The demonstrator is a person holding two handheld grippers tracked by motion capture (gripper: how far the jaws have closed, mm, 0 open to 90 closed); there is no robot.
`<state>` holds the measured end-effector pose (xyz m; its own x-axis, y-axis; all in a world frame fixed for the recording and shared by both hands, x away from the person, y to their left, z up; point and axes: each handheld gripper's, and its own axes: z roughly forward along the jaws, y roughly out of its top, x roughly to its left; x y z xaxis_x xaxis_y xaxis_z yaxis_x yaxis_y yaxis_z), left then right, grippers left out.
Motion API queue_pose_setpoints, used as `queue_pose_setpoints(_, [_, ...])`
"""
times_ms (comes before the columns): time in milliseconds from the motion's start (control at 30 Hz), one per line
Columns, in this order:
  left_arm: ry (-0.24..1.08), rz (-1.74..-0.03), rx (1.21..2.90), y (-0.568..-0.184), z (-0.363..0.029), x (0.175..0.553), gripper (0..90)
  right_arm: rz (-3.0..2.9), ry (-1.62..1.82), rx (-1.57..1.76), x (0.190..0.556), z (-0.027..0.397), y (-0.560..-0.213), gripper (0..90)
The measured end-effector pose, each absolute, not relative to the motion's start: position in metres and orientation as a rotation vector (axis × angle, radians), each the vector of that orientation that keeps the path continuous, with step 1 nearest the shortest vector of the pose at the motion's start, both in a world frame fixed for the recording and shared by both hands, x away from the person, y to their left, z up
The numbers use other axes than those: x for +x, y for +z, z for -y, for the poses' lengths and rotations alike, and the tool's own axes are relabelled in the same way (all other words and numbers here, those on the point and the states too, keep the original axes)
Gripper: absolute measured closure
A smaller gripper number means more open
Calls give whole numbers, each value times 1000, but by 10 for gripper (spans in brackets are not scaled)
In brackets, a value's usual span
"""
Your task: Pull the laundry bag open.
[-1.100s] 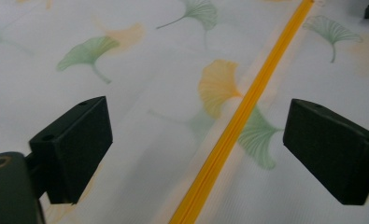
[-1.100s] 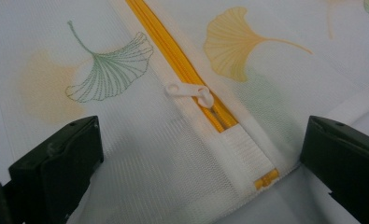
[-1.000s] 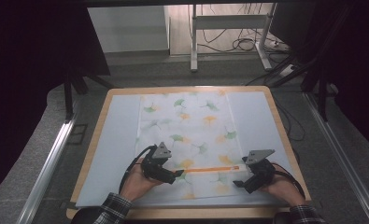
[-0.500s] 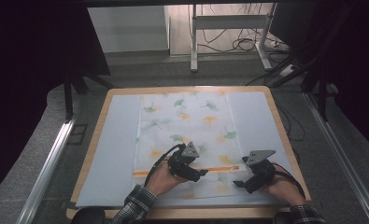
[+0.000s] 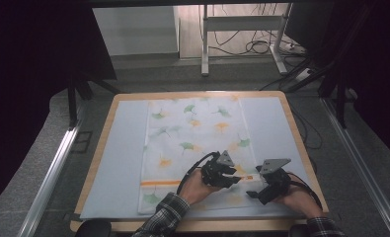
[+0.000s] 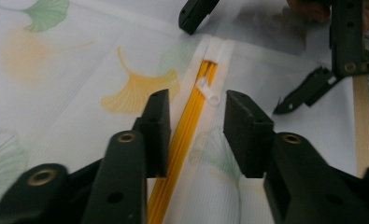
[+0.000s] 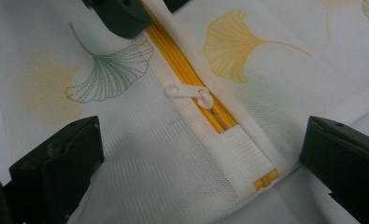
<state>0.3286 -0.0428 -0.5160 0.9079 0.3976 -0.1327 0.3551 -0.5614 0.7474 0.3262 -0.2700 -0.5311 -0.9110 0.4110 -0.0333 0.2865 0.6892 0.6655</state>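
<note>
Left claw (image 6: 191,135) low over bag (image 5: 192,143), jaws just been closing, narrow, astride yellow zipper (image 6: 187,135), gripping nothing. Right claw (image 7: 196,158) wide, flat near pull (image 7: 189,93). Blue-matted surface (image 5: 123,163), dark room.

A lab or recording workspace: a wood-edged worktop (image 5: 108,148) with a pale mat sits between dark curtains (image 5: 29,74), with metal rails (image 5: 49,173) alongside, grey carpet, loose cables (image 5: 261,47) and a desk frame (image 5: 205,44) behind.
</note>
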Motion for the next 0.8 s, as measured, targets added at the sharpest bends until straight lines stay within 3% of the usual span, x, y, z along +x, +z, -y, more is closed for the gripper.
queue_pose_setpoints(133, [61, -524, 2223, -520, 55, 329, 687, -2720, 1022, 567, 326, 270, -531, 0])
queue_pose_setpoints(333, [78, -504, 2254, -526, 67, 331, 629, -2721, 1021, 568, 326, 270, -531, 0])
queue_pose_setpoints(633, [62, -557, 2261, -529, 67, 337, 810, -2722, 1022, 566, 327, 270, -531, 0])
queue_pose_setpoints(800, [72, -544, 2285, -527, 69, 338, 832, -2721, 1022, 570, 326, 270, -531, 0])
